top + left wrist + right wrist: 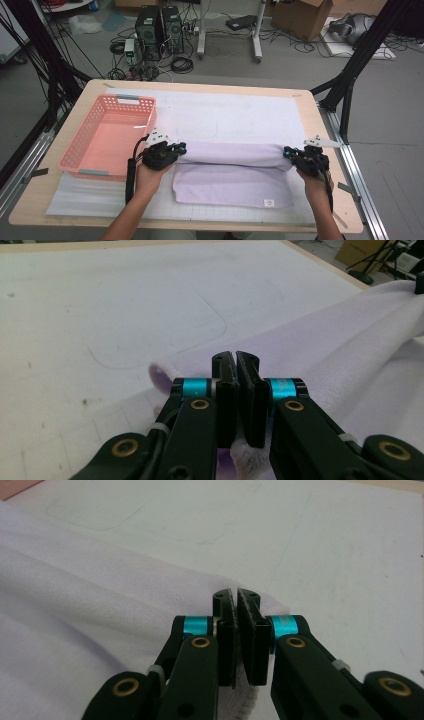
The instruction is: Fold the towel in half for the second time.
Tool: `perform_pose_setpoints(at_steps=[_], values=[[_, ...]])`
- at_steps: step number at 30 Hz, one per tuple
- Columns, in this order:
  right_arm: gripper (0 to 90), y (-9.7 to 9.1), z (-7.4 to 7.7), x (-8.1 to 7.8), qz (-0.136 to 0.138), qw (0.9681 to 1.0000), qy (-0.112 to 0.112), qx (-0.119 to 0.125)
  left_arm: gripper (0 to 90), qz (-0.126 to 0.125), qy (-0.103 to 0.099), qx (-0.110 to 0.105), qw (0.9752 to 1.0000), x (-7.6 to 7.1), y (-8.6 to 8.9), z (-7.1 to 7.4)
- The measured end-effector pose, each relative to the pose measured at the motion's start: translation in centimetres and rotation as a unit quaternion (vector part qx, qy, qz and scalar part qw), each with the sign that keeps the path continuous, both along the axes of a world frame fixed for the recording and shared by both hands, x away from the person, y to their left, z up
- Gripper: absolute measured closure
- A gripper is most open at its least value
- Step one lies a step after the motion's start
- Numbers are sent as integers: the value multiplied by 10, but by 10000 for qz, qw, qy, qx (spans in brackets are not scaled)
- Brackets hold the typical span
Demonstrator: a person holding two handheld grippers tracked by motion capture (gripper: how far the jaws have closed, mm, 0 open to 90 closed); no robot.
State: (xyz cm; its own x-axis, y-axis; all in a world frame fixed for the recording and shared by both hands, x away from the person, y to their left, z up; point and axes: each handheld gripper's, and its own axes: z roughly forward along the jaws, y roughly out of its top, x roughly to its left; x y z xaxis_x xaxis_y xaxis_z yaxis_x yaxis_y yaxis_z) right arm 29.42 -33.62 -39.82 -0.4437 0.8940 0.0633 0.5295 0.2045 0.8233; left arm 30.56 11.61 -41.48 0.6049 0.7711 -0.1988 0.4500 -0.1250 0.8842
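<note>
Two grippers pinch one soft towel by its corners

Both grippers are clamped on the same lavender towel (pixel 232 172), which lies on the white mat (pixel 240 112) near the front edge of the table (pixel 200 85), a little toward its right side. The left gripper (pixel 176 148) holds the left end of the raised fold and the right gripper (pixel 289 152) holds the right end. In the left gripper view the jaws stand together with a bit of fuzzy cloth squeezed between the pads, and the right gripper view gives the same picture. The upper half of the towel hangs between the two grippers as a rounded roll, and the lower half stays flat on the mat, with a small label (pixel 269 202) at its front right corner.

I judge the towel as light, very soft and not fragile. It has no stiffness, so the middle will sag if the hands come closer, and it needs a light tension between the grips. The plush surface should not slip easily from the pads. The best places to hold are the corners of one edge, as now, with enough cloth inside the jaws. The pink basket (pixel 107 135) stands at the left side of the table, just beside the left gripper.
</note>
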Motion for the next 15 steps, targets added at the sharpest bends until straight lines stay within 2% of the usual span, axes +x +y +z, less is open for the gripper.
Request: perform_pose_setpoints(at_steps=[3, 7, 10, 13, 14, 15], values=[[857, 0, -1, -17, 49, 10000, -62, 19, 862, -78, -55, 9, 10000, -13, 1, -1], [856, -3, -5, -43, 199, 9996, -203, -81, 860, -210, -225, 15, 9995, -33, 4, -3], [856, -7, -10, -59, 245, 9995, -223, -8, 857, -310, -250, 107, 9991, -45, 4, -6], [824, -6, -16, -71, 328, 9994, -140, 46, 841, -333, -165, 73, 9993, -54, 5, -12], [780, -7, -18, -73, 350, 9993, -75, 87, 810, -315, -149, 41, 9994, -55, 6, -13], [740, -8, -18, -73, 360, 9993, -45, 123, 710, -271, -70, -28, 9996, -56, 8, -13]])
